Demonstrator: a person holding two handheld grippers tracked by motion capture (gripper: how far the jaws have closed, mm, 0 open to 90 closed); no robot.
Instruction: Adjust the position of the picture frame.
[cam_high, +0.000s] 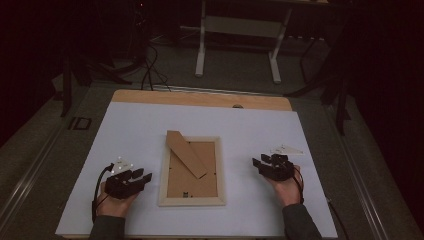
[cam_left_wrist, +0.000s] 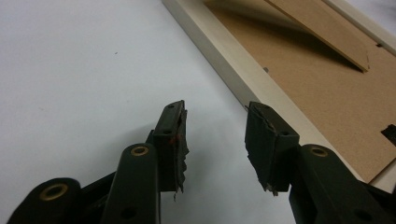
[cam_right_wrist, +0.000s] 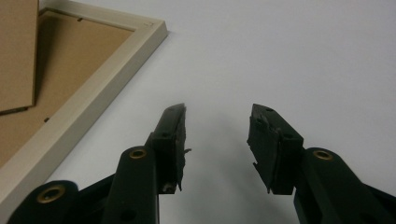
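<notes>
A white sheet (cam_high: 150, 130) covers most of the wooden table (cam_high: 200, 98). At its centre a pale wooden picture frame (cam_high: 191, 201) lies face down; it holds a brown backing board (cam_high: 192, 180), and the board's cardboard stand (cam_high: 186, 152) runs from the 11 o'clock corner toward the middle, its free end apparently lifted a little, though the dim light leaves that unsure. The left gripper (cam_high: 142, 176) sits at 9 o'clock of the frame, just beside its edge, jaws spread on nothing. The right gripper (cam_high: 258, 161) is at 3 o'clock, a little further off, jaws also spread and empty.
</notes>
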